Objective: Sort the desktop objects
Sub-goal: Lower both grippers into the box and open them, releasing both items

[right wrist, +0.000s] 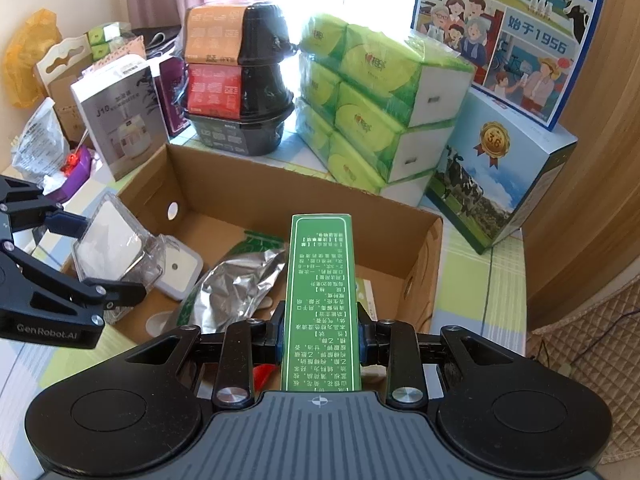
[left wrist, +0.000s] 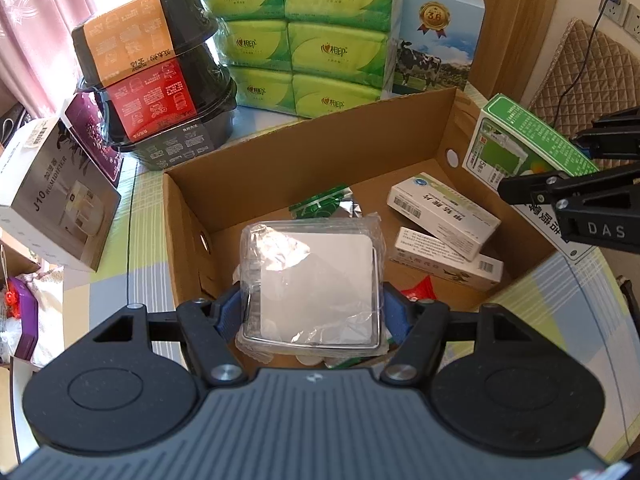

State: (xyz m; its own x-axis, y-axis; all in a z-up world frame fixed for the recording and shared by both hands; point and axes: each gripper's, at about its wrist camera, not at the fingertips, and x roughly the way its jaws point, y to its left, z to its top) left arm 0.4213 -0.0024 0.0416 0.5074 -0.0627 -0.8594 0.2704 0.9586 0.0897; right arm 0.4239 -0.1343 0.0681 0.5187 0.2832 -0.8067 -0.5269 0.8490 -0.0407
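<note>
My left gripper (left wrist: 312,312) is shut on a white square item in clear plastic wrap (left wrist: 316,276), held over the near-left part of an open cardboard box (left wrist: 280,160). The right wrist view shows that gripper (right wrist: 108,258) with the wrapped item (right wrist: 106,246) at the box's (right wrist: 304,184) left edge. My right gripper (right wrist: 320,336) is shut on a tall green box with white print (right wrist: 320,292), above the box's near side. From the left wrist view, this gripper (left wrist: 540,162) and the green box (left wrist: 516,144) hang at the box's right wall.
Inside the box lie two white medicine cartons (left wrist: 440,212), a foil packet (right wrist: 236,280), a white square device (right wrist: 180,268) and a red wrapper (left wrist: 420,286). Behind it stand green tissue packs (left wrist: 304,36), stacked black bowls (left wrist: 156,80), a humidifier box (left wrist: 56,196) and a milk carton (right wrist: 500,184).
</note>
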